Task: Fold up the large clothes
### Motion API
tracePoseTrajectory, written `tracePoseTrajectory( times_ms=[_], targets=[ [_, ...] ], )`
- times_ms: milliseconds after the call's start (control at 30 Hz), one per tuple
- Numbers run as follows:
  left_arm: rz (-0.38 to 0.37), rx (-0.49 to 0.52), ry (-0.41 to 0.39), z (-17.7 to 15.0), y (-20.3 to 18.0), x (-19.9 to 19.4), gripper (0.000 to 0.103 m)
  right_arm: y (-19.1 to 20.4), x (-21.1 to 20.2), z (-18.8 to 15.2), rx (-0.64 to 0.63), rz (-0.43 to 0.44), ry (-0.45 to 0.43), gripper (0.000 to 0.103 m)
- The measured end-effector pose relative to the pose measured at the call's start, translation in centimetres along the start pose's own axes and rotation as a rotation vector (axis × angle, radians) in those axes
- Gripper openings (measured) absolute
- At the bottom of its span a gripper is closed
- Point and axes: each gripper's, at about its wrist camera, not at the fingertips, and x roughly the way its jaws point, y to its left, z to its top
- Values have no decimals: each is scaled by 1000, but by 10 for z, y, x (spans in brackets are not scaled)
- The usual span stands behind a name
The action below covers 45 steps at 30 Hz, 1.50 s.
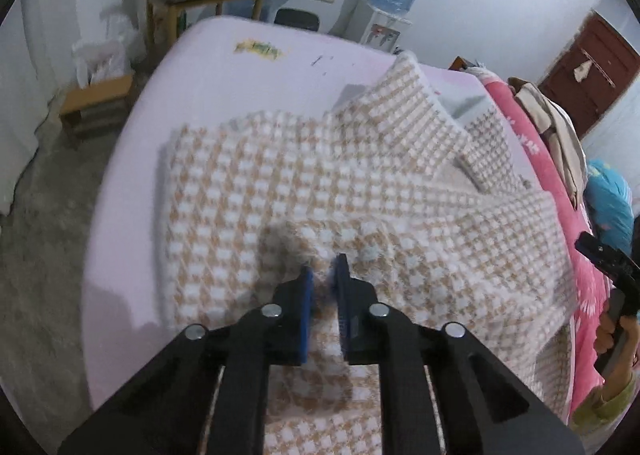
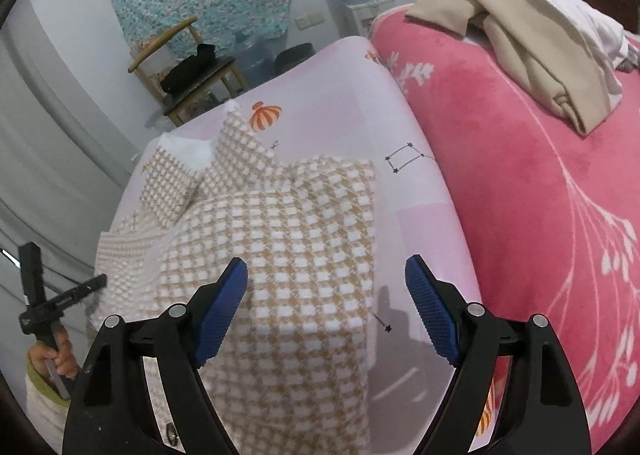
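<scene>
Left wrist view: the left gripper (image 1: 323, 275) points down at a tan-and-white checked garment (image 1: 320, 183) spread on a pale lilac sheet (image 1: 256, 67). Its blue pads stand almost together, a thin gap showing between them in the blur, pinching a raised fold of the garment's near part. The garment lies mostly flat. One sleeve-like part (image 1: 412, 103) runs away up and to the right, partly lifted and folded, with a white lining showing by it. At the right edge a hand (image 1: 614, 335) holds the right gripper (image 1: 608, 255), seen only from behind. A pink blanket (image 1: 552, 175) borders the sheet there. The marks on the sheet are too blurred to read.

Right wrist view: the right gripper (image 2: 326, 295) has its jaws wide apart and holds nothing. It hangs over the garment's right edge, the left pad over checks and the right pad over bare sheet. The garment's long axis runs away from the camera toward the upper left. The sheet carries a striped balloon print (image 2: 265, 117) and a small star-line drawing (image 2: 404, 159). No writing can be read. Beige clothes (image 2: 516, 39) lie on the blanket.
</scene>
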Motion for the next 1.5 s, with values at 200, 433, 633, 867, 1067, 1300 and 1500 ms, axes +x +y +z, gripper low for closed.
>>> tracePoseTrajectory(
  times_ms=[200,433,633,867,1067,1300,1500],
  targets=[
    [9,52,-232,24,0,-66,8,-5,0,1,3,6,-7,77],
    [55,-57,-81,-6,50,-14,8,3,25,7,-34,-14,15,63],
    [35,-39,-154,-10,43,-26,8,10,47,17,-87,-80,17,17],
    [92,-10,-123,-6,41,-16,8,12,50,10,-90,-150,-36,14],
    [96,-37,-120,-12,52,-10,17,14,48,15,-117,-195,-14,39],
    [62,57,-295,-16,26,-68,20,57,-1,-10,-279,-111,-41,54],
    [-3,133,-119,-19,-13,-23,20,114,27,-47,-453,-24,69,48]
  ],
)
